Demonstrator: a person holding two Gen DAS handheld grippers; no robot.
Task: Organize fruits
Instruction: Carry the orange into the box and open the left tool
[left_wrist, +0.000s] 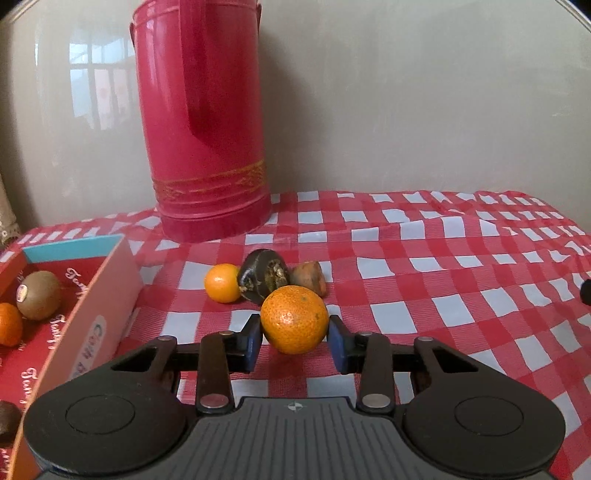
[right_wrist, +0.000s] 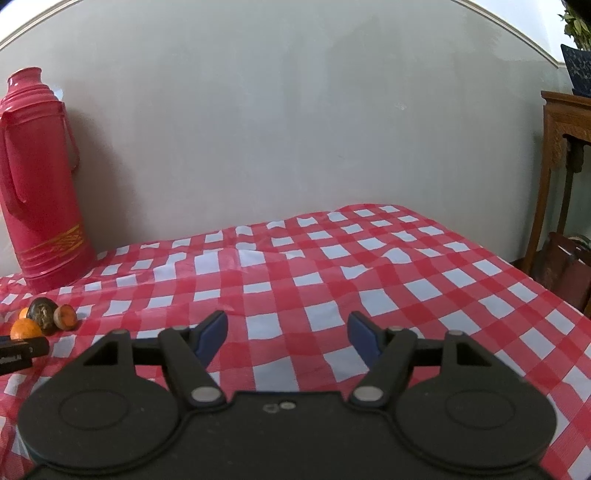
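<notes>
Left gripper (left_wrist: 294, 338): I see its blue pads pressed against both sides of a mandarin (left_wrist: 294, 319), just above the checked cloth (left_wrist: 443, 280). At 11 o'clock beyond it lie a small orange (left_wrist: 222, 283), a dark fruit (left_wrist: 263, 277) and a brown piece (left_wrist: 308, 277). At 9 o'clock, the box (left_wrist: 110, 295) holds a kiwi (left_wrist: 38, 294). Right gripper (right_wrist: 287, 338): fingers spread wide, holding nothing.

Soft daylight, window glare on the glossy wall (left_wrist: 96, 92), fisheye bending at edges, mild softness throughout.
</notes>
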